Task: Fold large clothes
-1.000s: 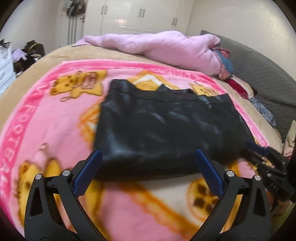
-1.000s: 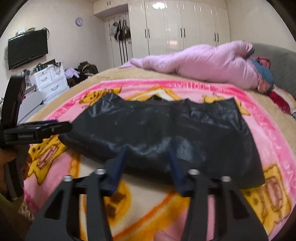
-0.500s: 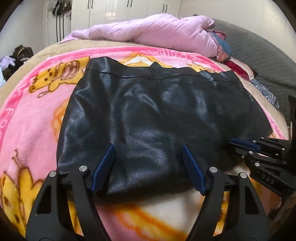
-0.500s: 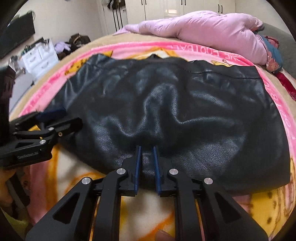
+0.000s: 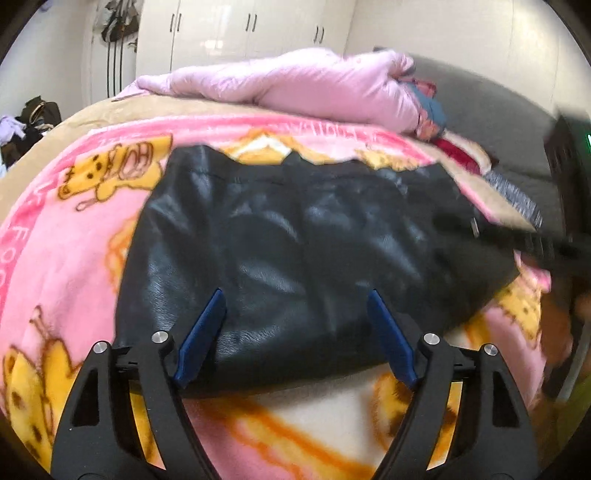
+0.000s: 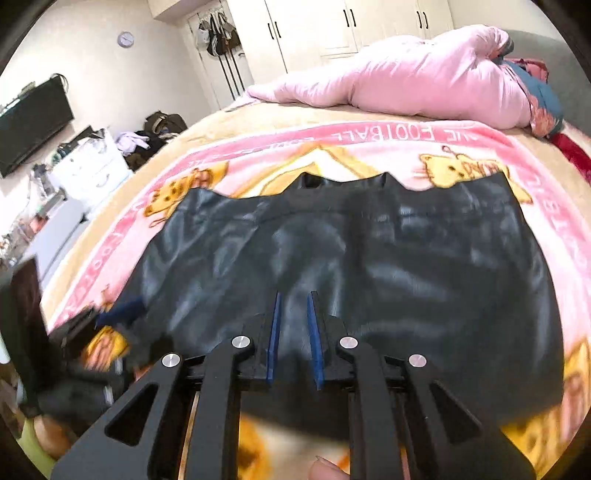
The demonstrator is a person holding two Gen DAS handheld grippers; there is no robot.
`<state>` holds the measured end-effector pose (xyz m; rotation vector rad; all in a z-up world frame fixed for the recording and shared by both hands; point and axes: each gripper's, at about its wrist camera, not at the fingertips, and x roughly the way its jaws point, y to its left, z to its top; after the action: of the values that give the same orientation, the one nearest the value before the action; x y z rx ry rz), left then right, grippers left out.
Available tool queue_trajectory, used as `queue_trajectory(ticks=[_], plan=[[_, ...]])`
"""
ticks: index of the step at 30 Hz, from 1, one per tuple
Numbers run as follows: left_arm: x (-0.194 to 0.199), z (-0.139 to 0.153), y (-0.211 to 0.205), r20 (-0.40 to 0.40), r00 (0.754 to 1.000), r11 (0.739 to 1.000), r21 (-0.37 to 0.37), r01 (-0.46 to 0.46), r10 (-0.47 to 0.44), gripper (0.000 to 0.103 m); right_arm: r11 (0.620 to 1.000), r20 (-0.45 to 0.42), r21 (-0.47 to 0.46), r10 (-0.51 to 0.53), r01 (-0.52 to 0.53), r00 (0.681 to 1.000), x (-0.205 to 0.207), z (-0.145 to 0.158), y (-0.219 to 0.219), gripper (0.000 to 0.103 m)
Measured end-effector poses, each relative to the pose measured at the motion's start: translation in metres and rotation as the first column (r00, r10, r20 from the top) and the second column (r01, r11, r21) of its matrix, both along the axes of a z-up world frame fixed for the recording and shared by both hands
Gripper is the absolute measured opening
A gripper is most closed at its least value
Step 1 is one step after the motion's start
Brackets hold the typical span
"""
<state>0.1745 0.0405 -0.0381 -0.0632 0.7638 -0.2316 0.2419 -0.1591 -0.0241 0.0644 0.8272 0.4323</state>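
A: Where does the black leather garment (image 5: 295,251) lie?
B: Flat on the pink blanket (image 5: 66,236), mid-bed.
A: The hand-held grippers?
B: Left hand-held gripper (image 5: 295,295): jaws opening, pads straddling the near hem. Right hand-held gripper (image 6: 293,295): clenched; whether it pinches leather, cannot tell.

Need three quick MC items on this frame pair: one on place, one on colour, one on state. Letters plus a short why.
1. Where does the black leather-look garment lie?
A. on the pink cartoon-print blanket
B. on the floor
C. inside the white wardrobe

2. What colour are the pads on the left tool?
A. red
B. blue
C. white

3. How do the right tool jaws stand?
A. spread wide
B. nearly closed
C. out of view

Answers:
1 A, pink blanket shows all round the garment.
2 B, both pads in the left wrist view are dark blue.
3 B, only a narrow gap shows between the pads in the right wrist view.
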Motion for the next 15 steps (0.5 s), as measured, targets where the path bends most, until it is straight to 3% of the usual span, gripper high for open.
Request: queue_trajectory(ticks=[4, 7, 10, 15], plan=[[-0.002, -0.013, -0.008, 0.004, 1.000, 0.997, 0.075, 0.012, -0.013, 0.074, 0.999, -0.100, 0.007, -0.034, 0.035, 0.994, 0.048, -0.020, 0.007, 0.014], [0.002, -0.015, 0.000, -0.006, 1.000, 0.999, 0.034, 0.021, -0.021, 0.074, 0.998, -0.159, 0.021, -0.053, 0.057, 0.986, 0.082, -0.037, 0.009, 0.013], [0.004, -0.017, 0.005, -0.008, 1.000, 1.000, -0.010, 0.025, -0.025, 0.077, 0.995, -0.225, -0.030, -0.100, 0.096, 0.969, 0.108, -0.055, 0.015, 0.000], [0.005, -0.017, 0.003, 0.002, 1.000, 0.999, -0.018, 0.031, -0.031, 0.081, 0.991, -0.291, 0.008, -0.124, 0.132, 0.949, 0.132, -0.068, 0.016, 0.000]])
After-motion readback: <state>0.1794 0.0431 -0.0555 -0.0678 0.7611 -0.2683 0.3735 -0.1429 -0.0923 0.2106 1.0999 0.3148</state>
